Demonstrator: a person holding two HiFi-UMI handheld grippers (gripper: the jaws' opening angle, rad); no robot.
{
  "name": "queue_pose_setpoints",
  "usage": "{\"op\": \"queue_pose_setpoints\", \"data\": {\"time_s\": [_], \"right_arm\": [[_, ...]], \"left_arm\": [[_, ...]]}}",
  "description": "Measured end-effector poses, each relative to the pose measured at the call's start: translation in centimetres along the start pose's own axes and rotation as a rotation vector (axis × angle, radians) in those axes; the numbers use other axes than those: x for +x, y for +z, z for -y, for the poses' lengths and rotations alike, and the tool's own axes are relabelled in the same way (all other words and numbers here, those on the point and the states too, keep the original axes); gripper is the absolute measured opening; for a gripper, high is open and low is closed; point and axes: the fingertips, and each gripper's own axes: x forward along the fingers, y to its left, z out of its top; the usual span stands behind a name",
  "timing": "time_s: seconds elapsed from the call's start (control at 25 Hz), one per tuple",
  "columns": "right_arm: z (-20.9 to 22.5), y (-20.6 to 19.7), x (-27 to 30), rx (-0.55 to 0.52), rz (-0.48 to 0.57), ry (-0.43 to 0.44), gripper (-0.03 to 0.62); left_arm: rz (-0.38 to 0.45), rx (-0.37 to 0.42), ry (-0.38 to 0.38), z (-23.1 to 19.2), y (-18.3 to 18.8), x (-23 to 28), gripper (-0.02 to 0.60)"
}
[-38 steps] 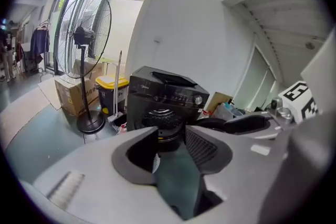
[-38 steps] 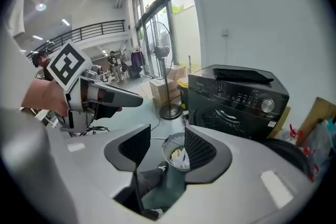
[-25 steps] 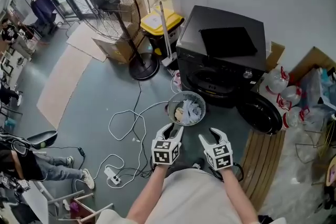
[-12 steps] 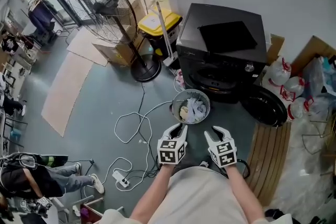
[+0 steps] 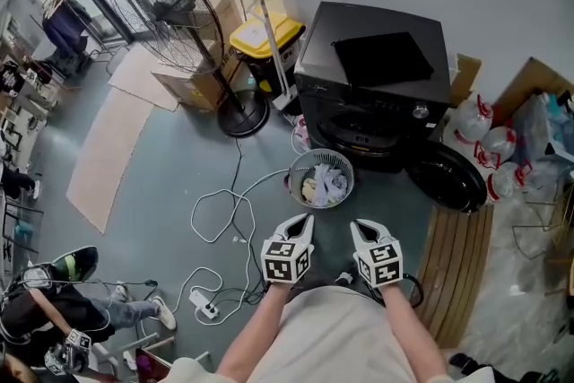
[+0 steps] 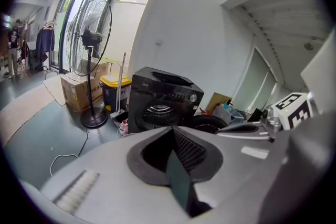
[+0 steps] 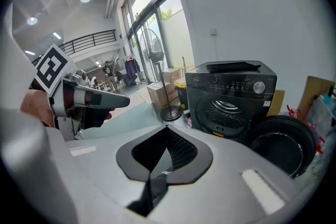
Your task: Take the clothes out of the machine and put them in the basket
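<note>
Changed: both pairs of jaws stood apart 1 s ago and have just closed; nothing between them.
Left gripper: clenched, empty.
Right gripper: clenched, empty.
Clothes: pale bundle inside the basket.
Basket: on the floor, just in front of the machine, ahead of both grippers.
Machine door: open.
</note>
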Motion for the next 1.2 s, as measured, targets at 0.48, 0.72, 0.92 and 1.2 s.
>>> {"op": "queue_pose_setpoints", "data": {"time_s": [0.48, 0.72, 0.92, 1.2], "right_arm": [[2.3, -0.6, -0.5, 0.060, -0.014, -0.031, 0.002], [2.8, -0.5, -1.0, 0.078, 0.003, -0.031, 0.002], [2.9, -0.8, -1.4, 0.087, 0.010, -0.022, 0.002], [2.9, -1.0, -1.4, 0.139, 0.014, 0.013, 0.002]], "left_arm": [[-0.027, 0.009, -0.045, 0.9, 0.0, 1.2, 0.058], [-0.042, 0.021, -0.056, 1.6, -0.4, 1.7, 0.058], [-0.050, 0.035, -0.065, 2.2, -0.9, 1.8, 0.058], [-0.043, 0.013, -0.053, 1.6, -1.3, 1.4, 0.058]]}}
